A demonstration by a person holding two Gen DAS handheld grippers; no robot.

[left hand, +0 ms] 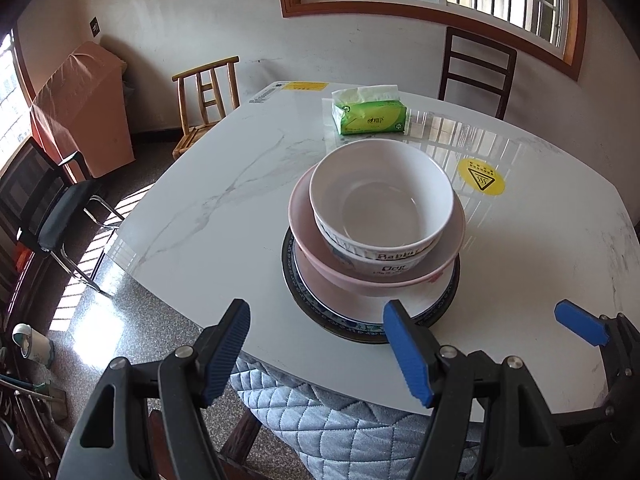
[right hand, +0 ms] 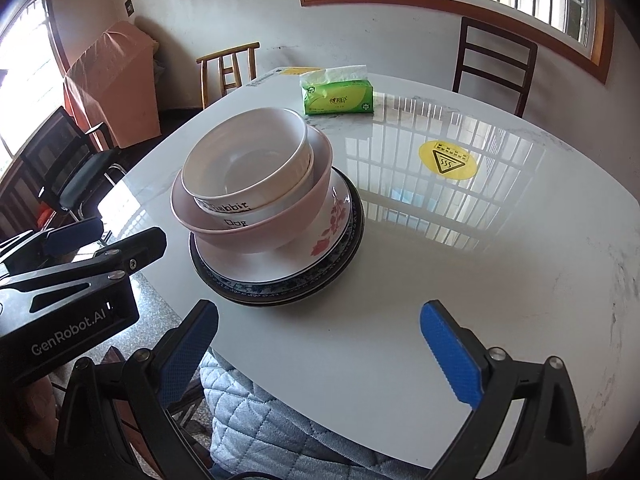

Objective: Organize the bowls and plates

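Observation:
One stack of dishes stands near the front edge of the white marble table (left hand: 200,208). On top is a white bowl (left hand: 380,200) lettered "Rabbit" (right hand: 244,160), nested in a second white bowl lettered "Dog". Both sit in a pink bowl (left hand: 376,276) (right hand: 260,232). Under them lie a flowered plate (right hand: 332,220) and blue-rimmed plates (left hand: 304,300) (right hand: 280,286). My left gripper (left hand: 320,348) hangs open just short of the stack with nothing between its fingers. My right gripper (right hand: 320,354) is open too, to the stack's right, holding nothing.
A green tissue pack (left hand: 370,114) (right hand: 338,98) lies at the far side, and a yellow warning sticker (right hand: 448,160) is stuck on the table's right part. Chairs (left hand: 208,96) stand around the table. A quilted blue cloth (left hand: 320,420) hangs below the front edge.

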